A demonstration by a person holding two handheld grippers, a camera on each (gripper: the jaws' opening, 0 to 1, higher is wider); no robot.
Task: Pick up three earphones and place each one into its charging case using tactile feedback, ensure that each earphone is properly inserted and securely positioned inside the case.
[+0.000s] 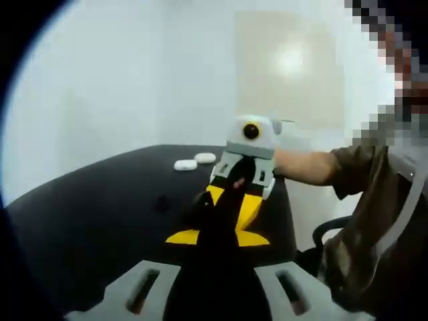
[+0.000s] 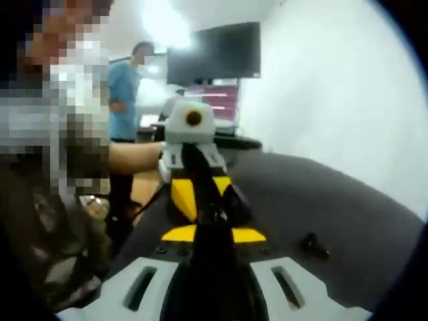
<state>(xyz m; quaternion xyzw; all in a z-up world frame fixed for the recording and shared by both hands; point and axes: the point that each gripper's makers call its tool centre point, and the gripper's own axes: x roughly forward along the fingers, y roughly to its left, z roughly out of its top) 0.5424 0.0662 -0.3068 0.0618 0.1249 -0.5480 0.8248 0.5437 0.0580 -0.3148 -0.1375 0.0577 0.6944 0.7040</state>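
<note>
Left gripper view first: the left gripper point(image 1: 217, 231) comes up from the bottom centre, grey bases at the bottom edge, dark jaws running up the middle with yellow at their sides. They look drawn close together, but the tips merge with the right gripper point(image 1: 237, 184) coming nose-on from the right of centre, so whether anything is pinched there I cannot tell. Something small and dark sits where the two sets of tips meet; too blurred to name. Behind the right gripper a bare forearm point(image 1: 304, 166) leads to the right edge, to a person in a dark olive top.

Further out, the black table point(image 1: 100, 207) spreads across the lower left. Two small white cases point(image 1: 194, 161) lie side by side near its far edge, just left of the right gripper and well apart from both grippers. Pale wall above.

Right gripper view: same meeting, mirrored. The right gripper's own jaws rise bottom centre, close together, tips against the left gripper at centre frame; grip unclear again. A small dark object point(image 2: 313, 245), perhaps an earphone, lies alone on the table at lower right. A person in blue point(image 2: 125, 90) stands upper left, a dark screen point(image 2: 214, 53) top centre.
</note>
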